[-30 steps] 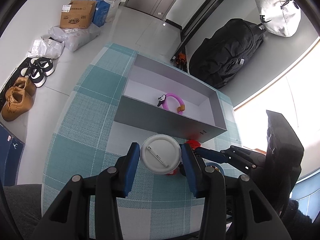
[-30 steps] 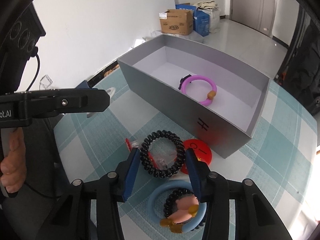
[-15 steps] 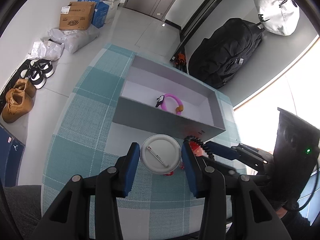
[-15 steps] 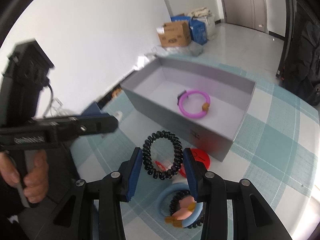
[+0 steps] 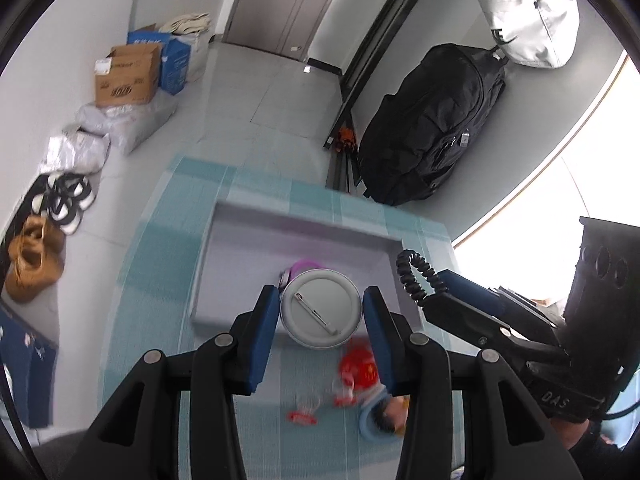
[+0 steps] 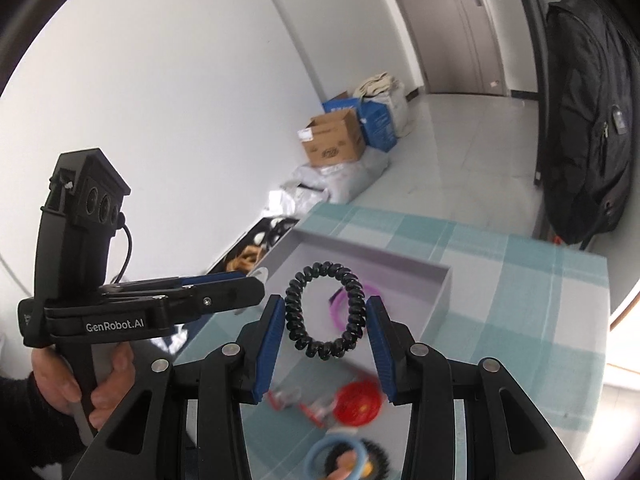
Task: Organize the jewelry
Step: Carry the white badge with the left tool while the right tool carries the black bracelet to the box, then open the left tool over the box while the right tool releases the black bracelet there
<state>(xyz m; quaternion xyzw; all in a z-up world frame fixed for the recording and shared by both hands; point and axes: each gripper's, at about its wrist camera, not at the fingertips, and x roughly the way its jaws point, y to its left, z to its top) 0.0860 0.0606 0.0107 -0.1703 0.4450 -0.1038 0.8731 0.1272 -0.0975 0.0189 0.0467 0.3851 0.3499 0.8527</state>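
My left gripper is shut on a round white pin badge, pin side up, held above the near wall of the grey box. My right gripper is shut on a black spiral hair tie and holds it in the air over the box. From the left wrist view the right gripper with the hair tie hangs over the box's right end. A purple bracelet lies inside the box, partly hidden behind the hair tie.
On the teal checked tablecloth in front of the box lie a red badge, a red clip and a blue ring with hair ties. A black backpack, cardboard boxes and shoes sit on the floor.
Both grippers have risen and moved forward over the box, the left with the badge, the right with the hair tie lifted off the table.
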